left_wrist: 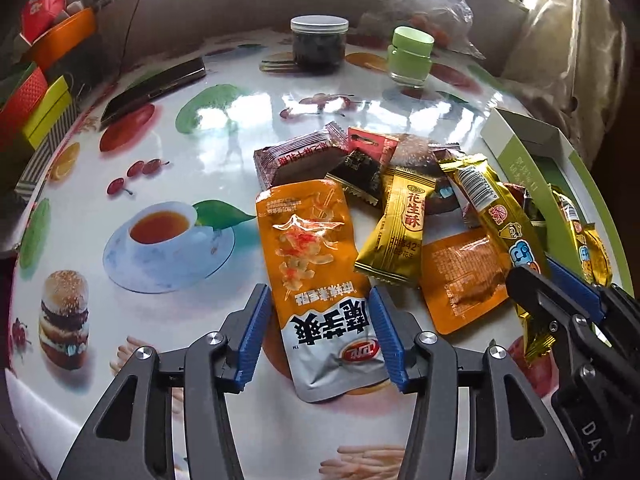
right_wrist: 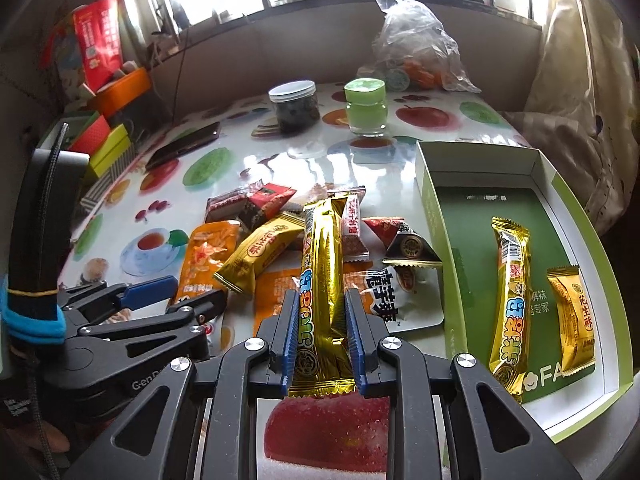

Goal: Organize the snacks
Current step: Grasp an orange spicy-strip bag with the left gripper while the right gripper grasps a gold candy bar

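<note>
My left gripper (left_wrist: 320,330) points down at the table, open, its blue pads either side of an orange-and-silver snack packet (left_wrist: 316,264) that lies flat between them. My right gripper (right_wrist: 320,320) is shut on a long gold snack bar (right_wrist: 322,264), held above the pile; in the left wrist view the right gripper (left_wrist: 540,276) and the gold bar (left_wrist: 496,208) appear at the right. Several wrapped snacks (right_wrist: 260,252) lie heaped mid-table. A green-and-white open box (right_wrist: 436,220) at the right holds another gold bar (right_wrist: 510,300) and a small peanut candy (right_wrist: 572,312).
At the back of the fruit-print table (right_wrist: 320,160) stand a clear jar with dark contents (right_wrist: 294,106) and a green jar (right_wrist: 366,108). A plastic bag (right_wrist: 416,52) lies behind them. A dark phone (right_wrist: 184,146) and coloured boxes (right_wrist: 104,140) are at the left.
</note>
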Demonstrator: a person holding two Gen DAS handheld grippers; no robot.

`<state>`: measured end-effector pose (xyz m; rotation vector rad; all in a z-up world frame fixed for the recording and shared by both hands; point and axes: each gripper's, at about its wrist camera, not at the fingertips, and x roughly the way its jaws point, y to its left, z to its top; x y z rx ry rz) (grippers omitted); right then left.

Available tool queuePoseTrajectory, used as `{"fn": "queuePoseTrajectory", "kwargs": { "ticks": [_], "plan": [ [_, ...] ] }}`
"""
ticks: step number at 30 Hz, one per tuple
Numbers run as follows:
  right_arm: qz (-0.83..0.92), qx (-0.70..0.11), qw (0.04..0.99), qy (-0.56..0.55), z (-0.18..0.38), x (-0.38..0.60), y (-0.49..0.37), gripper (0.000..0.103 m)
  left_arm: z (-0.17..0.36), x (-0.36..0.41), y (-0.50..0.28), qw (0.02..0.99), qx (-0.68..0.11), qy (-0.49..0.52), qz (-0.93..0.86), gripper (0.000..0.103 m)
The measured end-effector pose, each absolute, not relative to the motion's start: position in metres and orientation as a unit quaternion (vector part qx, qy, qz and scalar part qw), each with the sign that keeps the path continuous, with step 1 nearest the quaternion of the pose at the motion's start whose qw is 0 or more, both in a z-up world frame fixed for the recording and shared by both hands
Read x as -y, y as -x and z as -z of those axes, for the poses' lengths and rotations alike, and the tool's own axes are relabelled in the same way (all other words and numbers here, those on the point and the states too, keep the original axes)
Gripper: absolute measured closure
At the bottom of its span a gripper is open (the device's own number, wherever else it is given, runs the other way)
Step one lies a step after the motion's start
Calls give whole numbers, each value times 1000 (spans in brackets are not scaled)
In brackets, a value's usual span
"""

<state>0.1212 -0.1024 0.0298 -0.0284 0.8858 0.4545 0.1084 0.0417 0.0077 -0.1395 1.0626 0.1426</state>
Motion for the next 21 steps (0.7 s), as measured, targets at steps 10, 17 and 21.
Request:
{"fn": "queuePoseTrajectory", "kwargs": {
  "ticks": [10,17,21],
  "plan": [
    [-217,-424,879,14,-31,104,-119,81,-9,-43,-105,864,-494,68,-69,59],
    [-215,-421,881,15,-33,104,-116,81,-13,-46,-100,869,-486,66,-73,60],
    [-215,-420,882,16,-35,103,-114,81,-17,-47,-96,873,-479,66,-69,60]
  ]
}}
